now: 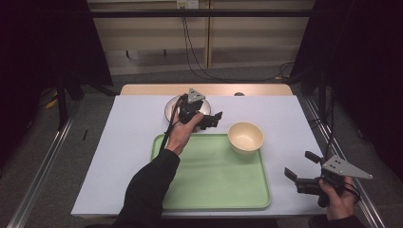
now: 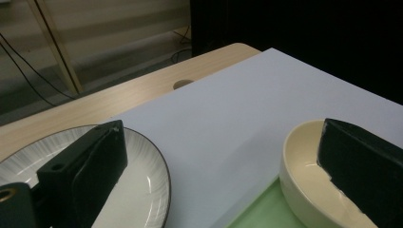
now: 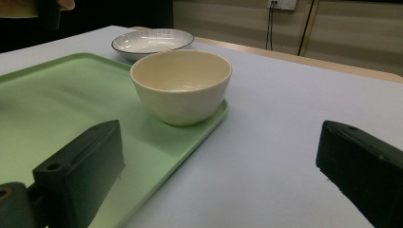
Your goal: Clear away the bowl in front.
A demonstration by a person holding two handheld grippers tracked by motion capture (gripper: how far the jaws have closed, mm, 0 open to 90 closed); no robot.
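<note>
Apparently the plate (image 1: pixel 172 108) is the thing being gone for: it sits on the white counter (image 1: pixel 128 142) just behind the green tray's (image 1: pixel 214 190) far left corner, empty, with the left tool (image 1: pixel 212 118) hovering over its near right edge, jaws spread and gripping nothing. A cream bowl (image 1: pixel 245 137) stands on the tray's far right corner, near the plate but apart from it. The right tool (image 1: pixel 300 167) waits off the tray's right side, jaws also spread, empty. I judge this the approach step; next the left tool must drop so its jaws straddle the plate's rim, then close
</note>
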